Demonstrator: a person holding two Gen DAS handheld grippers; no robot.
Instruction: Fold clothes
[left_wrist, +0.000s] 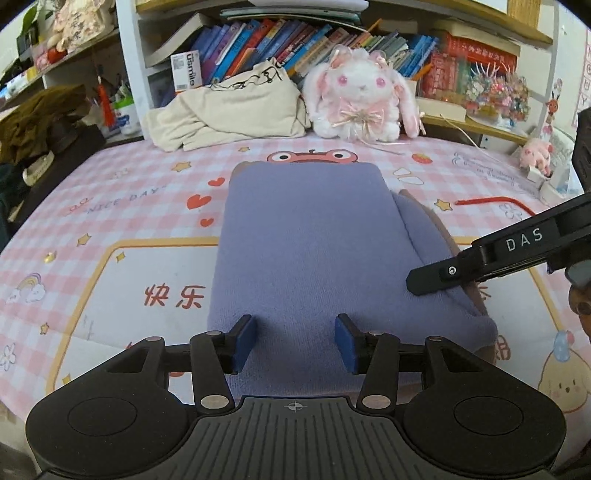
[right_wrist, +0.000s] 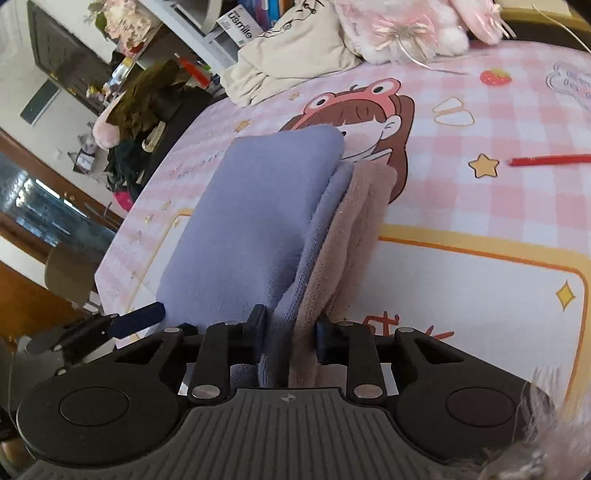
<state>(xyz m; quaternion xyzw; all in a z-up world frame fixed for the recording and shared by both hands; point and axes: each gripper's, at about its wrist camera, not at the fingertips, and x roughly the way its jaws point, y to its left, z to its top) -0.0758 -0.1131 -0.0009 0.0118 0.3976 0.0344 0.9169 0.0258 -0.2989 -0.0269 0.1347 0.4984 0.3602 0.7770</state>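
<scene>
Lavender fleece, folded into a thick rectangle with a dusty-pink layer showing along its right edge, makes up the garment (left_wrist: 314, 240) lying in the middle of the pink checked cartoon mat (left_wrist: 110, 280) that covers the table. The right gripper (right_wrist: 290, 332) has its jaws closed on the stacked lavender and pink edges at the garment's near right corner, while the left gripper (left_wrist: 295, 343) hovers over the near edge with its blue pads (left_wrist: 245, 343) apart and nothing between them. Behind the garment lie a cream cloth bag (left_wrist: 229, 110) and a white-and-pink plush rabbit (left_wrist: 360, 96) before a bookshelf (left_wrist: 332, 40), and a red stick (right_wrist: 550, 160) rests on the mat well to the right.
</scene>
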